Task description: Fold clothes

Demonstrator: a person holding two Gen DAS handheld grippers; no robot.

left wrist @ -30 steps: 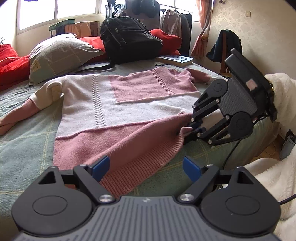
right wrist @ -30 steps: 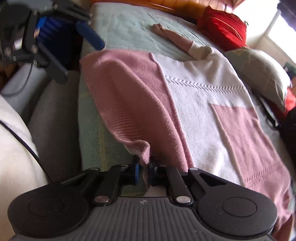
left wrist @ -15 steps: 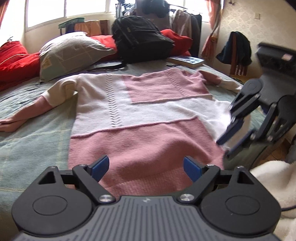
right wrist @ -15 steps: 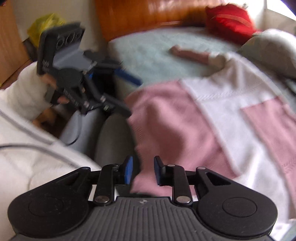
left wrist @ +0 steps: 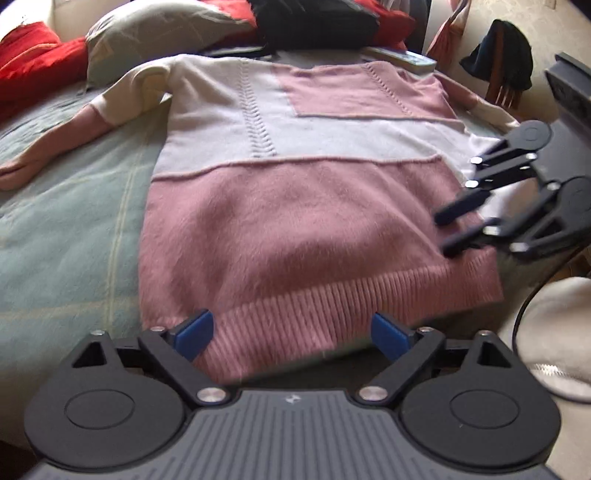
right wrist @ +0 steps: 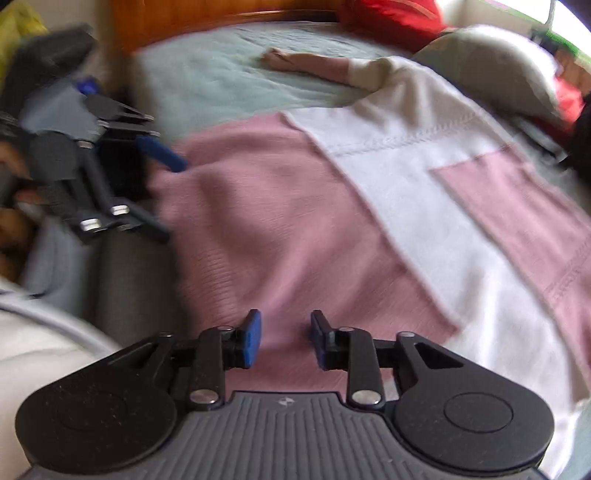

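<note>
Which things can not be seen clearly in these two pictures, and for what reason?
- Sweater: the right sleeve's end runs behind the right gripper in the left wrist view.
- Backpack: cut off by the top edge there.
- Book: too small to read.
- Left gripper: motion-blurred in the right wrist view.
- Hem's middle: hidden behind the left gripper's own body.

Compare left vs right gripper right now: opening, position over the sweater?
The left gripper has its fingers spread wide, spanning the ribbed hem of the sweater; the right gripper shows only a narrow gap. The left gripper sits at the middle of the hem, the right gripper at the sweater's side edge near the hem corner. Both are open, holding nothing, fingers blue-padded.
</note>
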